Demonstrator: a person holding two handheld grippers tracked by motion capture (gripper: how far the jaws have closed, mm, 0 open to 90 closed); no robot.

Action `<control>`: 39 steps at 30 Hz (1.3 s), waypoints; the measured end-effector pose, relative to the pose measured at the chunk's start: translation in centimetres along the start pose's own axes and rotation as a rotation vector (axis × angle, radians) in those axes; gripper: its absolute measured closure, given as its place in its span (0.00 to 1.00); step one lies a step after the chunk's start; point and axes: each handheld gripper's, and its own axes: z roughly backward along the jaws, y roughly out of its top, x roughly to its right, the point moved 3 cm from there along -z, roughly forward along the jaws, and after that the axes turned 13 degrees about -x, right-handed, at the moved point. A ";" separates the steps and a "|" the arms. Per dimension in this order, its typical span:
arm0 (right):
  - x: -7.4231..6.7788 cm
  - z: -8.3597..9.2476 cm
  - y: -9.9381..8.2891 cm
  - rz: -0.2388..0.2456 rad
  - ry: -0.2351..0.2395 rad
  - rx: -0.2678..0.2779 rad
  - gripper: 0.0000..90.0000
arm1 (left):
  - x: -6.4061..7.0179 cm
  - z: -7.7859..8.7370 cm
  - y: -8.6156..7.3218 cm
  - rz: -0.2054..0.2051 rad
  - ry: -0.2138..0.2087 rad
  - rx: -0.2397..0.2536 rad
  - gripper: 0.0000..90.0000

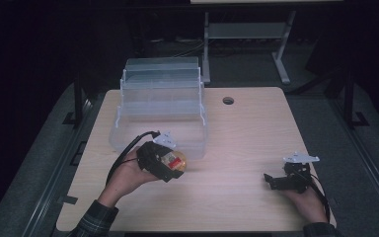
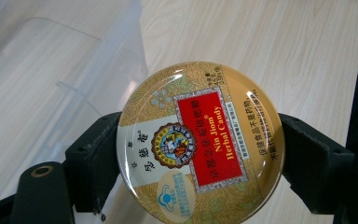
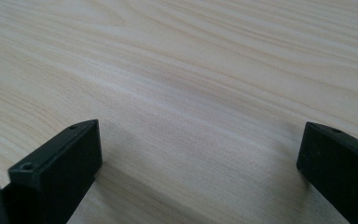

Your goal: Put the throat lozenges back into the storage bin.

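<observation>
A round gold tin (image 2: pixel 200 142) with a red label reading "Nin Jiom Herbal Candy" sits clamped between the two black jaws of my left gripper (image 2: pixel 200 154), lid facing the camera. In the high view the left gripper (image 1: pixel 170 165) holds the tin (image 1: pixel 177 161) just in front of the clear plastic box (image 1: pixel 160 111). My right gripper (image 1: pixel 271 180) rests low at the table's right front, jaws spread wide apart (image 3: pixel 200 154) over bare wood, nothing between them.
The clear box is a tiered, opened organiser at the back left of the light wooden table (image 1: pixel 246 138); its rim (image 2: pixel 98 60) lies close to the left of the tin. A cable hole (image 1: pixel 228 100) is at the back. Dark floor surrounds the table.
</observation>
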 end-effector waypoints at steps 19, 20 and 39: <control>0.0 0.0 0.0 0.000 0.000 0.000 0.00 | -1.5 1.6 1.2 0.014 0.023 0.014 0.22; 0.0 0.0 0.0 0.000 0.000 0.000 0.00 | -1.6 1.7 1.2 0.019 0.022 0.019 0.22; 0.0 0.0 0.0 0.001 -0.002 0.001 0.00 | -4.1 2.9 1.4 0.072 0.049 0.035 0.22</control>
